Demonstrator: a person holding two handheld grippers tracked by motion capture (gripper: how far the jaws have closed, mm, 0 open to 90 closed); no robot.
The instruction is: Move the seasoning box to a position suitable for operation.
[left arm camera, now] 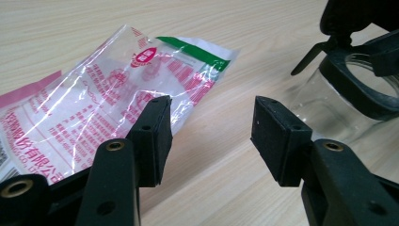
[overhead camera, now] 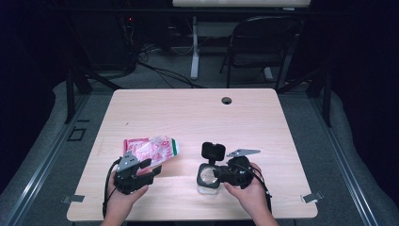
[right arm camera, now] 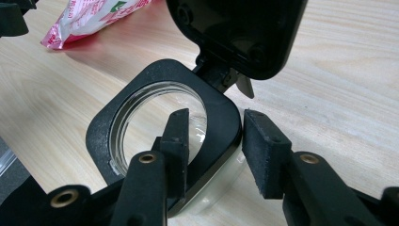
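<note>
Right gripper (right arm camera: 214,141) jaws straddling jar rim (right arm camera: 221,122), left gripper (left arm camera: 211,134) jaws open beside bag (left arm camera: 117,99)

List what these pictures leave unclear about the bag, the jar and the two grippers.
- Bag: in the left gripper view its near end is hidden behind the left hand-held gripper; contents unclear.
- Jar: in the right gripper view its base is hidden by its rim; any contents unclear.
- Right hand-held gripper: its jaws straddle the jar's rim; whether the pads press it cannot be told.
- Printing on the bag: too small in the high view.
</note>
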